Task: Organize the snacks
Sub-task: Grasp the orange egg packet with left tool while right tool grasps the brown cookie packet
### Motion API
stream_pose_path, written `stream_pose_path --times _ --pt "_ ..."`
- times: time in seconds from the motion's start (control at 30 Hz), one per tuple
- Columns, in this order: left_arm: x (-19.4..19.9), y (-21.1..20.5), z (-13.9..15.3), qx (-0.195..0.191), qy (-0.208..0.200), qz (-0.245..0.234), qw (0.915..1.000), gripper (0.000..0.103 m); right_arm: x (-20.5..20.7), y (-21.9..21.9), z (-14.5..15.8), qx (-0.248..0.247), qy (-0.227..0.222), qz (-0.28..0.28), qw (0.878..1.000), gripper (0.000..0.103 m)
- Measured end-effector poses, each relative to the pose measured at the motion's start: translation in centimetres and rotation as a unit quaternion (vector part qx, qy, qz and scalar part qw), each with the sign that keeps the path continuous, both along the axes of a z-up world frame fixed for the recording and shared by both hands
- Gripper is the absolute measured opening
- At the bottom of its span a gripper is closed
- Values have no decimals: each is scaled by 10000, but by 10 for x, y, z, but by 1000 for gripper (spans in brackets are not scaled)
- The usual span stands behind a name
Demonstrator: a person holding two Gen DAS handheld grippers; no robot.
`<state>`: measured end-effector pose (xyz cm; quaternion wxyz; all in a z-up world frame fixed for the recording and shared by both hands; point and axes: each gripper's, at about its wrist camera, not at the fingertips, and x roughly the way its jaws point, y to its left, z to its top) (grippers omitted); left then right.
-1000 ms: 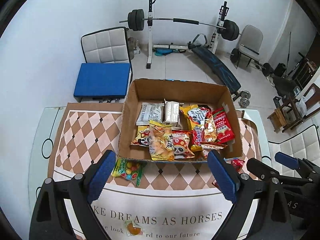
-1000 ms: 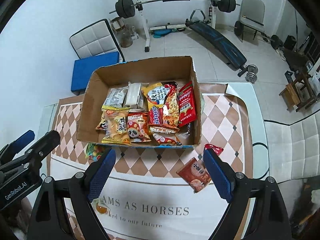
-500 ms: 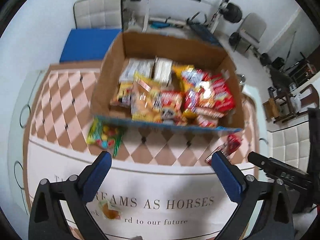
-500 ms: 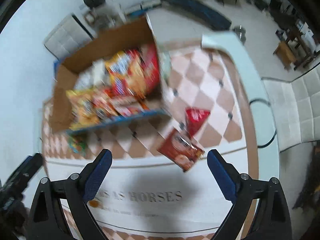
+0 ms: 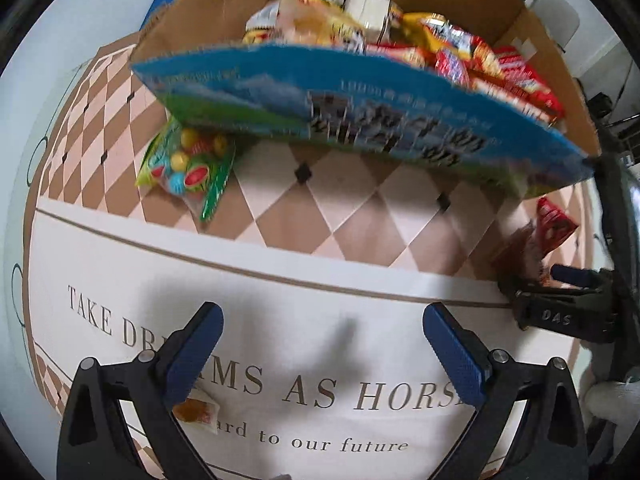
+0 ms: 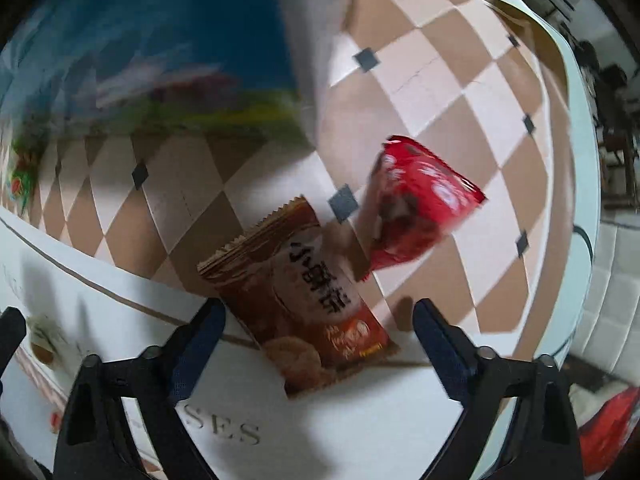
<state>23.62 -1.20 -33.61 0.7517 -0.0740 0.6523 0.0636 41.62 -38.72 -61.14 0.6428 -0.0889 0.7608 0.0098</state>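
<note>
A cardboard box (image 5: 360,120) with a blue printed front holds several snack packets. A green candy bag (image 5: 184,164) lies on the cloth by its left corner. My left gripper (image 5: 322,356) hangs open low over the white lettered part of the tablecloth, with a small orange packet (image 5: 196,410) beside its left finger. In the right wrist view a brown snack packet (image 6: 304,300) lies flat between the fingers of my right gripper (image 6: 318,340). Its jaws are closing, and the pads stand clear of the packet. A red packet (image 6: 412,208) lies just beyond.
The box's blue wall (image 6: 160,60) rises close at the upper left of the right wrist view. The table's glass edge (image 6: 576,120) runs down the right, with a white padded chair (image 6: 612,280) past it. A gloved hand (image 5: 608,396) holds the right gripper.
Both grippers have dropped steeply toward the table and tilted downward. The box now fills the top of both views. The right gripper has come down around the brown packet.
</note>
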Motion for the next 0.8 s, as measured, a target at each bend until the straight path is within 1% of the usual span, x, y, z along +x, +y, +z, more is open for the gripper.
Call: stream_pose_path --times 0.03,0.07,0.1,0.13,0.2,0.27,0.4,0.5,0.63,0.67,0.73,0.8 --pt "-3 -1 -3 31 1 8 10000 102 -2 1 -1 -30 37 9 10000 84" --pt "-6 -2 -5 48 5 24 10000 102 -4 2 0 -16 50 -28 10000 81" --pt "-8 -2 -6 55 14 36 10000 102 -7 5 2 -42 39 -72 10000 72" --pt "-11 -2 -7 47 27 51 10000 102 -11 8 2 -102 68 -52 9999 70" --pt "-18 -1 -7 60 67 90 9999 102 -21 15 1 -167 135 -39 9998 68" --pt "-29 4 -4 49 80 135 9999 102 -36 24 1 -85 247 -93 9996 67" --pt "-47 25 -3 -72 248 307 9992 102 -64 43 5 274 336 -279 9987 66" --pt "-66 54 -3 -161 419 577 9973 102 -81 61 9 606 377 -477 9963 66" --pt "-89 96 -9 -200 622 1080 9920 102 -94 87 10 868 424 -481 9942 66" --pt "-95 107 -12 -261 677 1228 9898 102 -94 92 10 889 432 -460 9940 66" --pt "-100 116 -17 -355 728 1365 9873 101 -96 103 11 913 448 -404 9940 66" --pt "-103 122 -24 -458 793 1401 9859 101 -97 112 15 922 450 -383 9940 66"
